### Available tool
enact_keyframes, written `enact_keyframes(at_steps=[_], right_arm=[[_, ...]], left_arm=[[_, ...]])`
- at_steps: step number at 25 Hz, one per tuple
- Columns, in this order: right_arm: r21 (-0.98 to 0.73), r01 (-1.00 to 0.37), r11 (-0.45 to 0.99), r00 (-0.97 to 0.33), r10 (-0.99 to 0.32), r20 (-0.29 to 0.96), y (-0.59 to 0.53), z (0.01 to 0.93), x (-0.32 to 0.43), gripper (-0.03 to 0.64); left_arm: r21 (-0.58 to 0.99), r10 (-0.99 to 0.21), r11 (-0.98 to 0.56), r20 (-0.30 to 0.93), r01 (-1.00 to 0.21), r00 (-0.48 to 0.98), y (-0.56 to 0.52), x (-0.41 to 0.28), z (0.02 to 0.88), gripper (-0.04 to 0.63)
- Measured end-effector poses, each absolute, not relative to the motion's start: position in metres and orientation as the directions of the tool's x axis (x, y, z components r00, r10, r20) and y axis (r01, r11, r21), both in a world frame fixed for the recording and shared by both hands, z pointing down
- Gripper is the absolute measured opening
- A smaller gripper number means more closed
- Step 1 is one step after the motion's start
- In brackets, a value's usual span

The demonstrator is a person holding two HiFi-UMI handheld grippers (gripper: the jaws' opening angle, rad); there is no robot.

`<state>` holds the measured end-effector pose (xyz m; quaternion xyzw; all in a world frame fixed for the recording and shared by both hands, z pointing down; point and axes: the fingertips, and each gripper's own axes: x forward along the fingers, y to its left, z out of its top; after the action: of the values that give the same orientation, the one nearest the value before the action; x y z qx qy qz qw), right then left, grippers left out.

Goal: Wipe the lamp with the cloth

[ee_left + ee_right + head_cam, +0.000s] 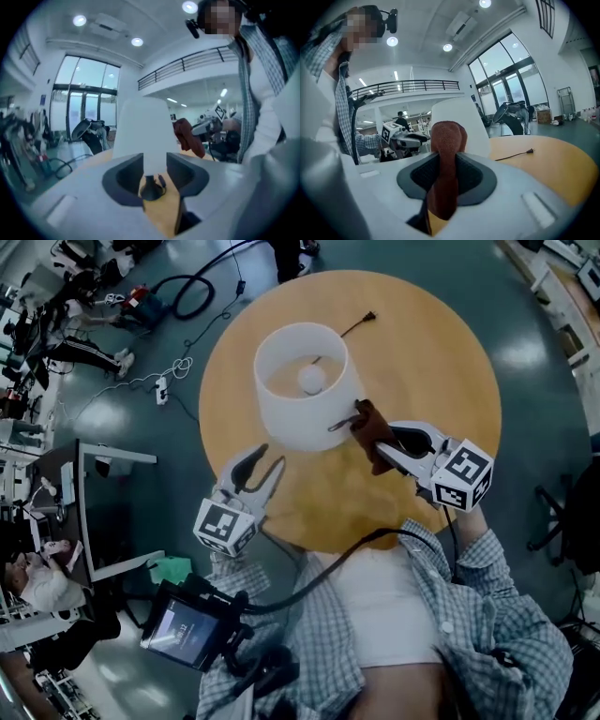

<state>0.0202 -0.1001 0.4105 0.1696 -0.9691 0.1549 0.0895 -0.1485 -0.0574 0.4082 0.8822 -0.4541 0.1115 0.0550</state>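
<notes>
A white lamp shade stands upright in the middle of the round wooden table, with its bulb showing inside. My right gripper is shut on a brown cloth, which hangs right at the shade's near right side; I cannot tell whether it touches. In the right gripper view the cloth fills the gap between the jaws, with the shade behind. My left gripper stands open at the shade's near left, nothing between its jaws. The left gripper view shows the shade and dark lamp base straight ahead.
The lamp's cord and plug lie on the table behind the shade. On the floor to the left are cables and a power strip, and a grey desk. A screen device hangs at the person's waist.
</notes>
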Motion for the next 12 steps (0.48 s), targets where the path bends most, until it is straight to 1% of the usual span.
enact_keyframes(at_steps=[1, 3, 6, 9, 12], right_arm=[[-0.276, -0.352, 0.894, -0.928, -0.296, 0.225, -0.1, 0.412, 0.021, 0.101], [-0.283, -0.345, 0.895, -0.931, -0.288, 0.223, -0.099, 0.415, 0.021, 0.101], [-0.288, -0.339, 0.895, -0.933, -0.281, 0.225, -0.099, 0.421, 0.02, 0.101], [-0.297, -0.341, 0.892, -0.933, -0.281, 0.226, -0.099, 0.424, 0.021, 0.101], [-0.31, -0.347, 0.885, -0.93, -0.283, 0.233, -0.099, 0.425, 0.021, 0.101]], left_arm=[[-0.088, -0.776, -0.609, 0.276, -0.789, 0.568, -0.058, -0.148, 0.395, 0.147], [-0.253, -0.738, -0.669, 0.343, -0.699, 0.582, -0.059, -0.142, 0.373, 0.158], [-0.433, -0.699, -0.715, 0.428, -0.549, 0.572, -0.067, -0.13, 0.34, 0.18], [-0.544, -0.654, -0.749, 0.52, -0.377, 0.55, -0.079, -0.116, 0.316, 0.215], [-0.578, -0.591, -0.79, 0.629, -0.205, 0.504, -0.093, -0.107, 0.308, 0.222]])
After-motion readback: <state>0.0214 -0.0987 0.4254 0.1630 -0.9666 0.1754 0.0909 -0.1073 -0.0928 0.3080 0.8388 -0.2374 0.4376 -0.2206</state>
